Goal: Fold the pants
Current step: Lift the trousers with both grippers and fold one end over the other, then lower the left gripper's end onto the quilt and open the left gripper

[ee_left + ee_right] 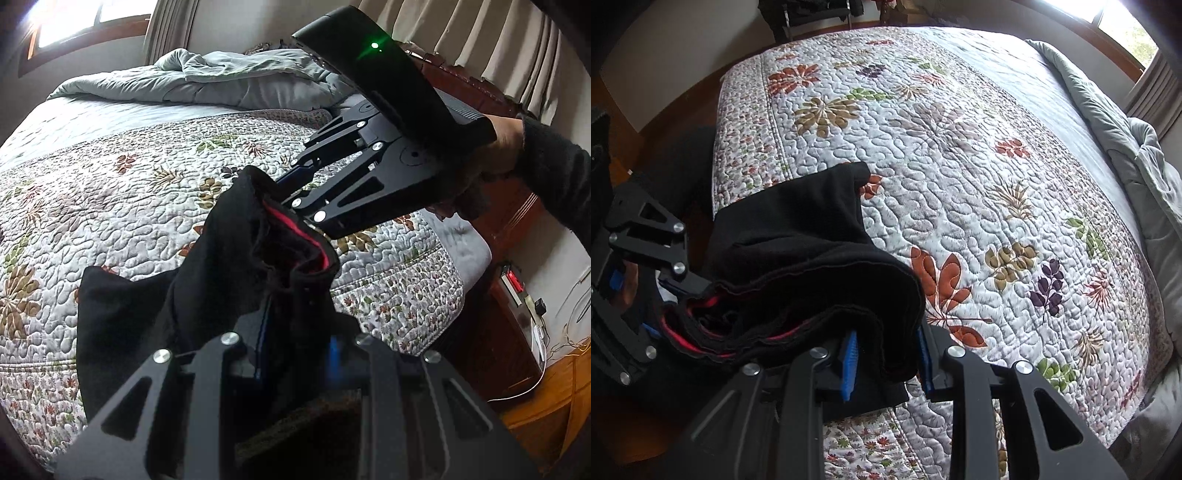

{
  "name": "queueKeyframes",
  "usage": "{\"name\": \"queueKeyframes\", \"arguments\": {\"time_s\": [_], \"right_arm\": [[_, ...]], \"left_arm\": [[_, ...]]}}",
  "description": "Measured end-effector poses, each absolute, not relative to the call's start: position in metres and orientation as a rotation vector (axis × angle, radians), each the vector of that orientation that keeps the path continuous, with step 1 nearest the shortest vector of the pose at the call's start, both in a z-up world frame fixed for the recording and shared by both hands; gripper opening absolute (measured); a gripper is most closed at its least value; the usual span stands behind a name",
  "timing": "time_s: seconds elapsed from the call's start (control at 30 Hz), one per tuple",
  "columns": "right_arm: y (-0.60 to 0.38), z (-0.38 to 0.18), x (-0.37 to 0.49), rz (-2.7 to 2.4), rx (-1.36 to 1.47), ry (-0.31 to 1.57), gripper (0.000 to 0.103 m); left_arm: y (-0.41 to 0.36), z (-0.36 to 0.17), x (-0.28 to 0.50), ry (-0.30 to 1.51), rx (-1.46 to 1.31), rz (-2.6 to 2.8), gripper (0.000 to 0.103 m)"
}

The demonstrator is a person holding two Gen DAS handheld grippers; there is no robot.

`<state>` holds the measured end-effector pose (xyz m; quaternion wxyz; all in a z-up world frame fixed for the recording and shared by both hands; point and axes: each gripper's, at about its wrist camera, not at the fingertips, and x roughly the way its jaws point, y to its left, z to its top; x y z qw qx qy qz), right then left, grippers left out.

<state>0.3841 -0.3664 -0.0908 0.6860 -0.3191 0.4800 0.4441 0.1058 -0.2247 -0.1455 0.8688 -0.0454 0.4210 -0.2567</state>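
The black pants with a red-lined waistband hang bunched between both grippers over the bed's near edge. My left gripper is shut on the waistband fabric, its blue pads mostly hidden by cloth. My right gripper enters from the upper right and is shut on the other end of the waistband. In the right wrist view the pants drape over the right gripper, whose blue pads clamp the fabric. The left gripper holds the red-edged waistband at the left.
A floral quilted bedspread covers the bed. A rumpled grey duvet lies at the head end, also in the right wrist view. A wooden nightstand with a power strip and cables stands beside the bed. Curtains hang behind.
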Motion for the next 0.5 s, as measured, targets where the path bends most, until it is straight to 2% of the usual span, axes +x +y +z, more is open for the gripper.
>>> {"name": "queueKeyframes", "arguments": {"time_s": [0.5], "right_arm": [[-0.398, -0.131, 0.384, 0.986, -0.644, 1.122, 0.027]], "left_arm": [[-0.256, -0.179, 0.106, 0.927, -0.037, -0.543, 0.026]]}}
